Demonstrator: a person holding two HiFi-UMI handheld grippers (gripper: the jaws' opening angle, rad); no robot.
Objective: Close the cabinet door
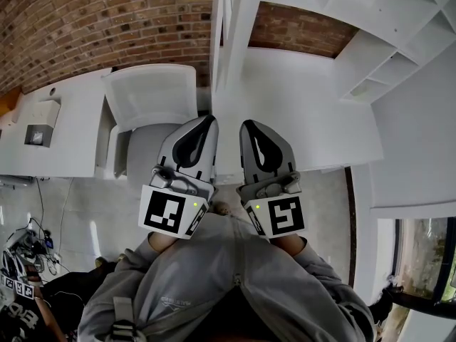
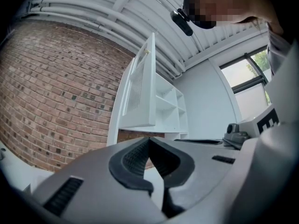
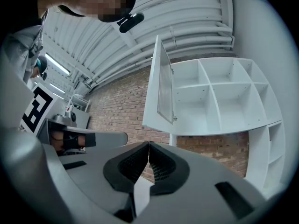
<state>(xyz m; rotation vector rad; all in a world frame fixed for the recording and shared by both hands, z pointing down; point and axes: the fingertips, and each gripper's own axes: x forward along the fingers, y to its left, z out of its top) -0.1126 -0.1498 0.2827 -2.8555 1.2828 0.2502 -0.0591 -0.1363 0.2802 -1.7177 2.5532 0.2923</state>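
Standing open, cabinet door [image 3: 161, 85], bare white compartments [image 3: 191, 104] in cabinet [image 3: 262, 125], left gripper [image 2: 149, 138] and right gripper [image 3: 148, 143] both with jaws together

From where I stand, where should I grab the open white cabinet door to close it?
Probably pinch the white cabinet door on its free edge, low down, coming from the front: it juts toward you, hinged at its far edge, and no handle shows.

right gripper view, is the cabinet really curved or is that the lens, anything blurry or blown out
Right gripper view: the wide-angle lens bows the cabinet and the open cabinet door, the corners go black, and nothing looks blown out. Left gripper view: the same bending shows on the brick wall, and the window is bright. Head view: even light, no hard shadows.
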